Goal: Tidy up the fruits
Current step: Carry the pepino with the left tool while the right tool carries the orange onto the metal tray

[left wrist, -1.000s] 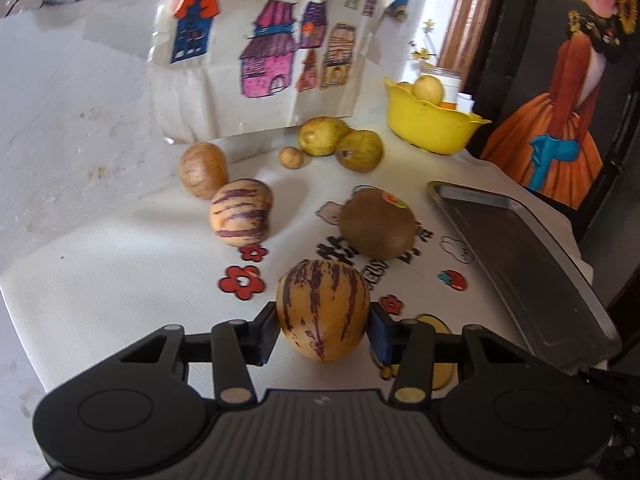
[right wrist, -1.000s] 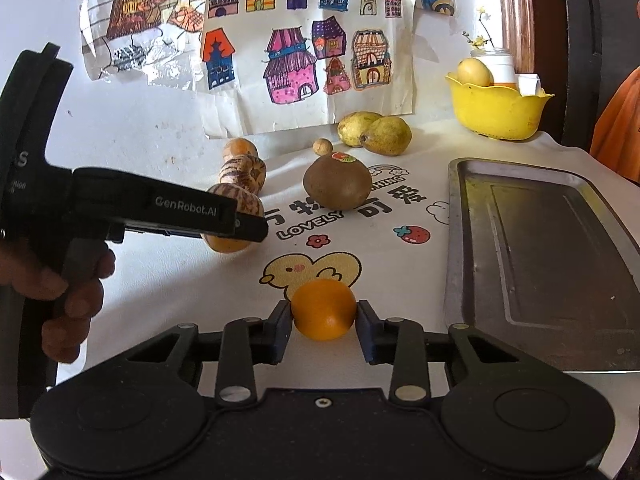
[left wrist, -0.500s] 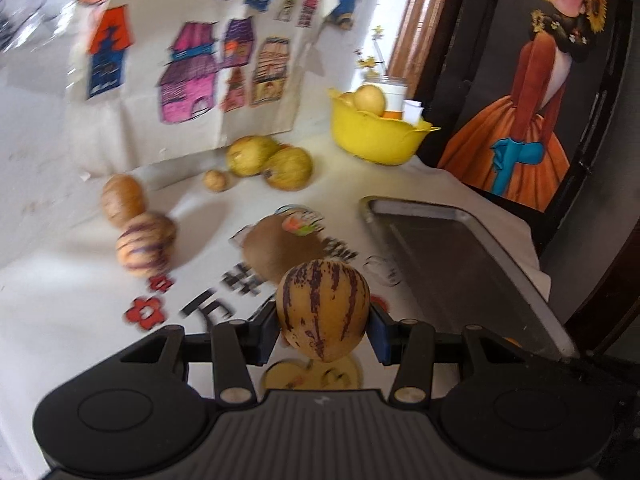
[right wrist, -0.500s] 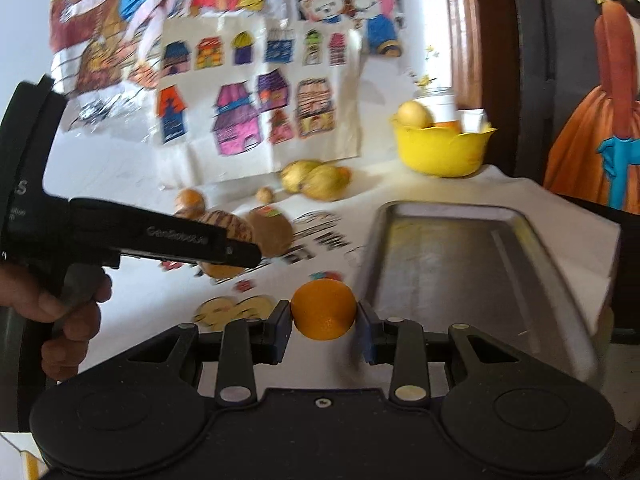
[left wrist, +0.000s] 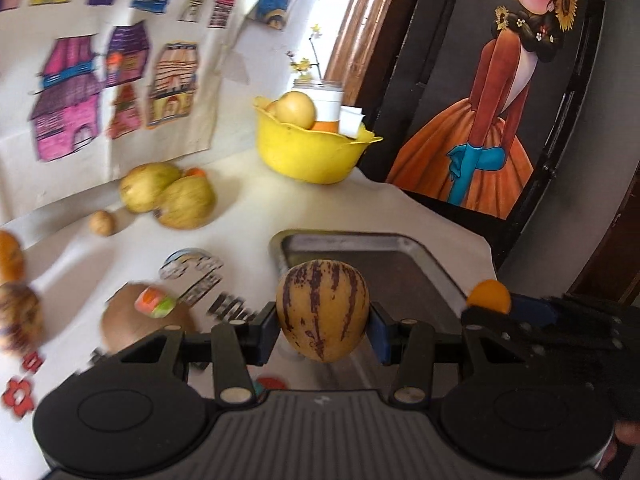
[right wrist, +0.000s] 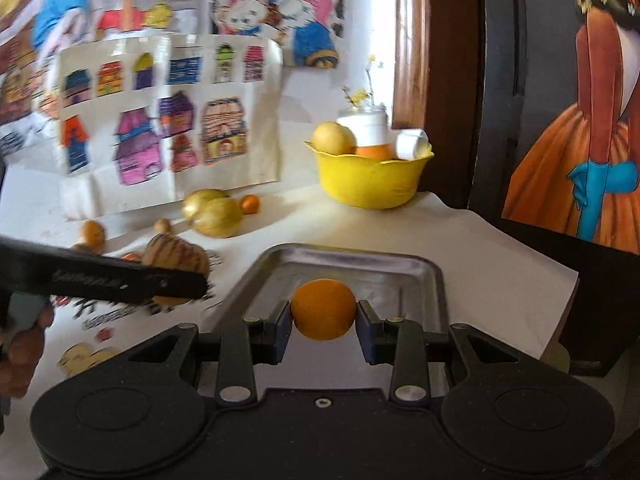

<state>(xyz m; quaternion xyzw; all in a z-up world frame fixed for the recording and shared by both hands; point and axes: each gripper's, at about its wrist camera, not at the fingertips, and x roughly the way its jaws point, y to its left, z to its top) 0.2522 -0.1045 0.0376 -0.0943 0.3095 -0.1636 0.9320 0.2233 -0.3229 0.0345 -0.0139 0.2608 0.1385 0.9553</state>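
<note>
Yellow, purple-striped egg-shaped melon (left wrist: 322,310) sits clenched across its middle in your left claw (left wrist: 323,332), above the near end of the grey metal tray (left wrist: 416,268); it looks smooth and heavy, so grip firmly. Your right claw (right wrist: 323,328) clamps a small round orange (right wrist: 323,309) over that tray.

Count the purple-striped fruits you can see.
2: one striped fruit in the left gripper, and a second striped fruit, blurred, on the cloth at far left. Others may be hidden.
</note>
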